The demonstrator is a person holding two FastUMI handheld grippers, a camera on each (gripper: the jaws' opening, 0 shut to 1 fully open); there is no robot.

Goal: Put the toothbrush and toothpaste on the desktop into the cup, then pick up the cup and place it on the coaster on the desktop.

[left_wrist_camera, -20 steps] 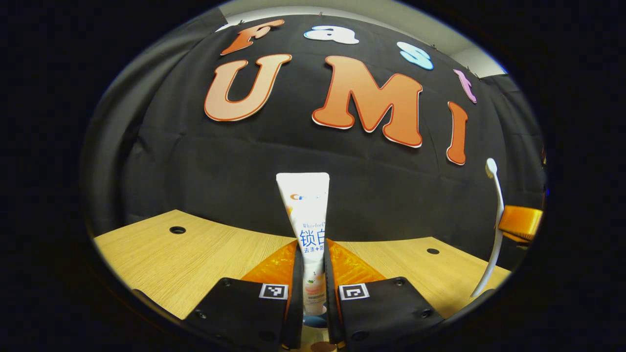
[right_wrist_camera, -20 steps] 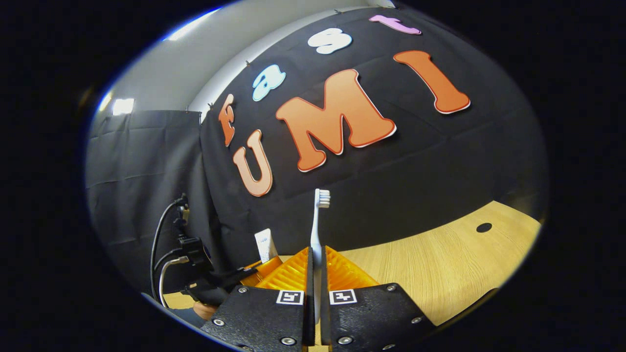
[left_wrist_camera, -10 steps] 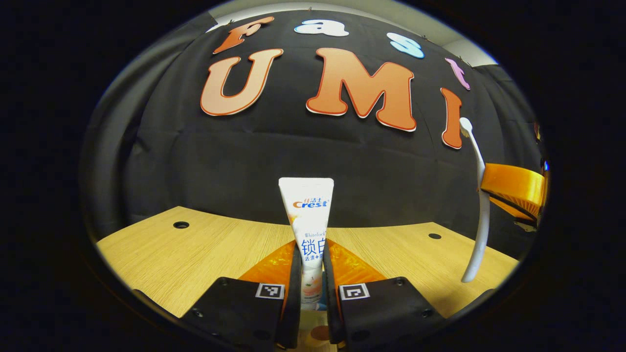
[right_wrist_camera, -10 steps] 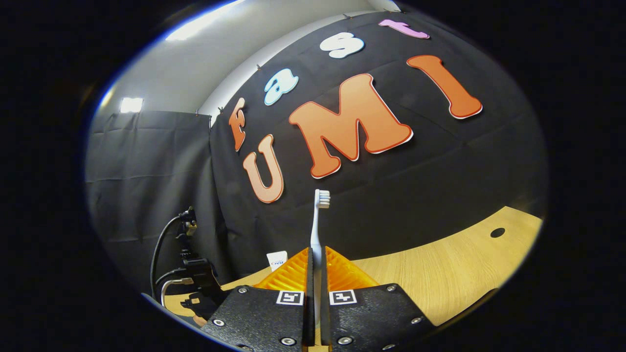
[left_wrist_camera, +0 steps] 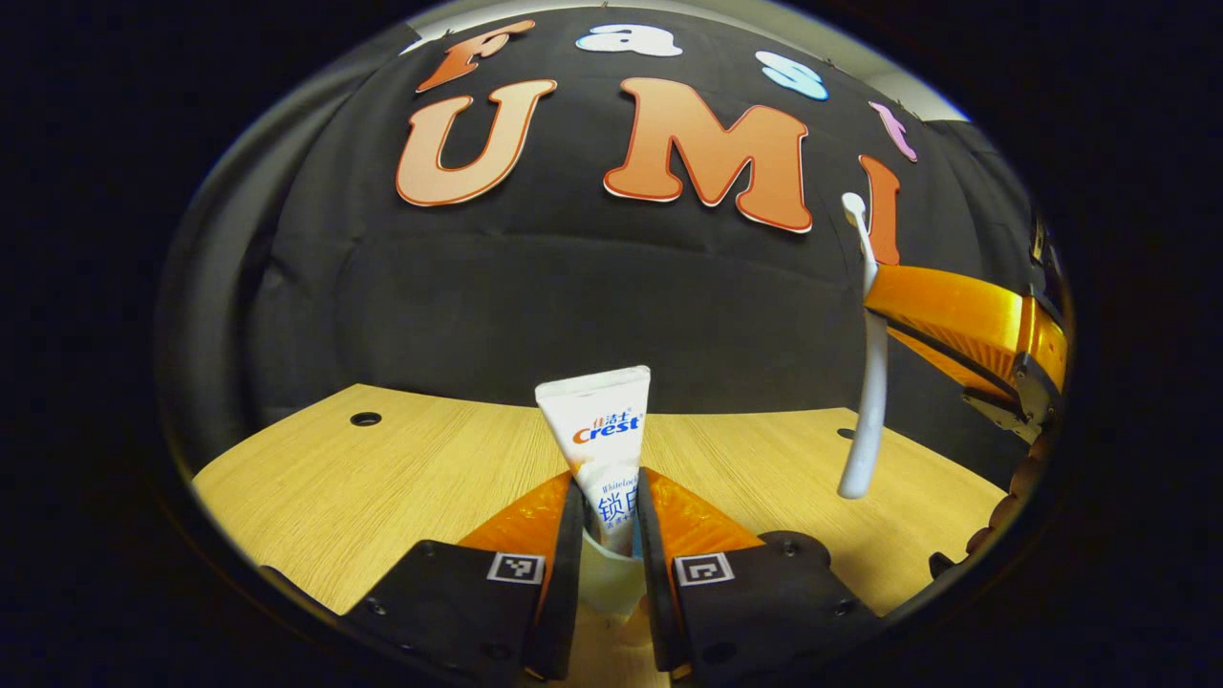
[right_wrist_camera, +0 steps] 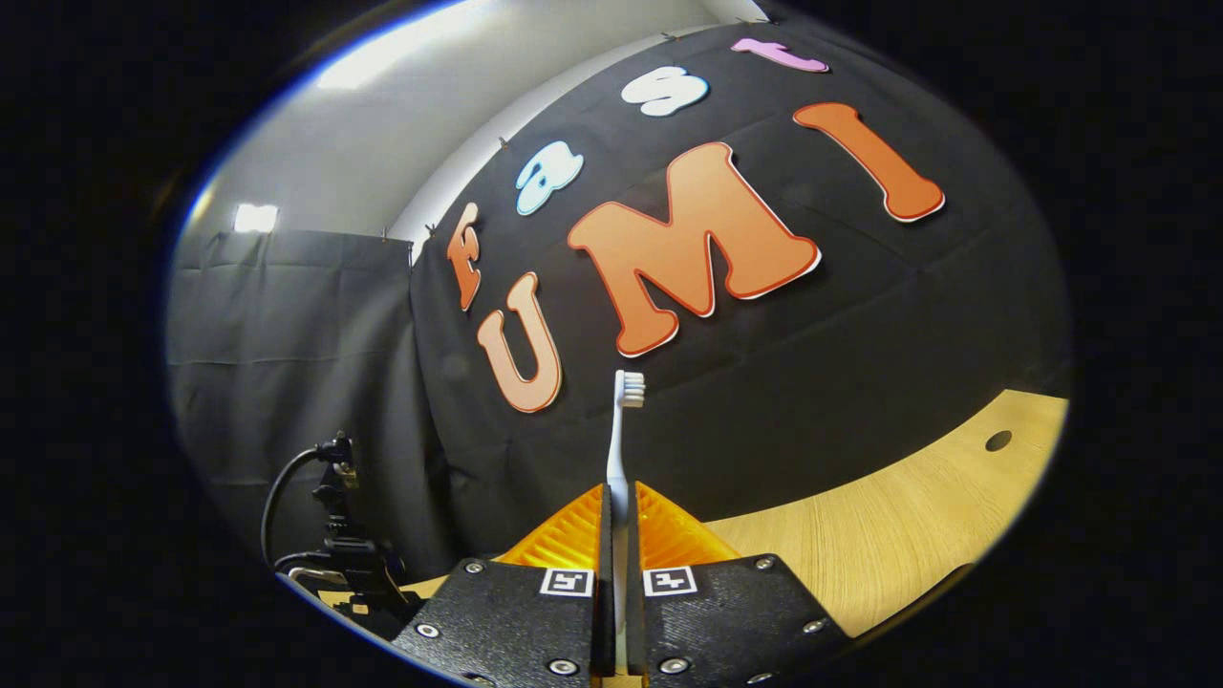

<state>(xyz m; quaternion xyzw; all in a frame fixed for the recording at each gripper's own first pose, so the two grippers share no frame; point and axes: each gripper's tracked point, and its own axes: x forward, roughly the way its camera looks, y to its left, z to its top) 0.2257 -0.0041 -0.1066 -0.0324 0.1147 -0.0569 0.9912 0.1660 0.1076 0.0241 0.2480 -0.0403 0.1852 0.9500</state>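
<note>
In the left gripper view the white toothpaste tube (left_wrist_camera: 600, 430) stands crimped end up, leaning slightly left, its lower end inside a white cup (left_wrist_camera: 607, 585). My left gripper (left_wrist_camera: 610, 483) is open by a narrow gap around the tube and above the cup. At the right of that view my right gripper (left_wrist_camera: 874, 291) hangs above the table, shut on the white toothbrush (left_wrist_camera: 865, 401), which is upright with its handle end in the air. In the right gripper view the toothbrush (right_wrist_camera: 619, 430) rises bristles up from my shut right gripper (right_wrist_camera: 619, 492).
The light wooden table (left_wrist_camera: 382, 478) has small round holes, one at the far left (left_wrist_camera: 365, 419) and one at the right (right_wrist_camera: 998, 440). Black cables and a plug (right_wrist_camera: 334, 535) hang at the booth's left side in the right gripper view.
The tube has slid down between my left fingers into the cup, and their gap has widened a little. The right gripper with the toothbrush has risen and come closer to the left one.
</note>
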